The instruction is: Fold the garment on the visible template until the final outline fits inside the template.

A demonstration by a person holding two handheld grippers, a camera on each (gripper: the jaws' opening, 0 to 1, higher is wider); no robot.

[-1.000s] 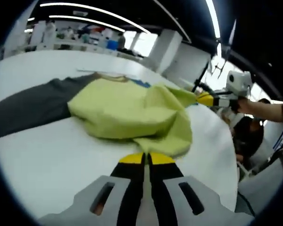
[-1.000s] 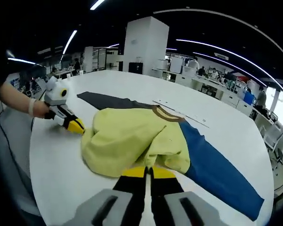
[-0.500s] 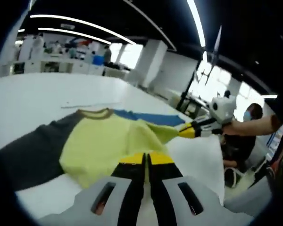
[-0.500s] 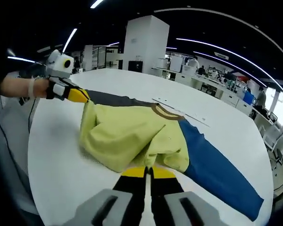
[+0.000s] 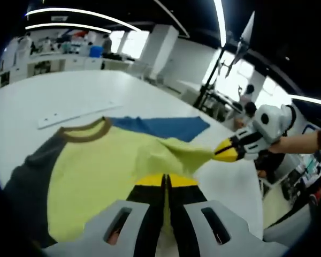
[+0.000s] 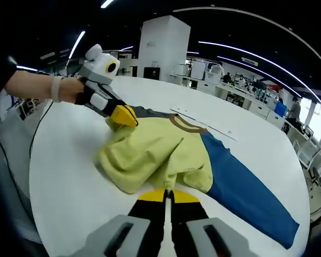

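Note:
A shirt (image 5: 96,166) with a yellow-green body, brown collar (image 5: 85,131), blue sleeve (image 5: 160,127) and dark grey sleeve (image 5: 27,182) lies on a white round table (image 5: 43,91). My left gripper (image 5: 164,179) is shut on a raised fold of its yellow cloth. My right gripper (image 5: 219,154) comes in from the right, shut on a stretched corner of the same cloth. In the right gripper view, the right gripper (image 6: 164,195) pinches the near yellow edge of the shirt (image 6: 150,150). The left gripper (image 6: 129,119) holds cloth up above the grey sleeve (image 6: 147,112), beside the collar (image 6: 184,124). The blue sleeve (image 6: 246,193) lies flat.
A thin pale strip (image 5: 69,115) (image 6: 206,123) lies on the table beyond the collar. The table's (image 6: 64,176) rim curves close on the left. A hand (image 6: 64,88) holds the left gripper. Desks, a pillar and people stand far behind.
The left gripper has risen from the table's near-left side and carried its yellow corner up and over toward the collar. The yellow body is now pulled out flatter. The right gripper has held still.

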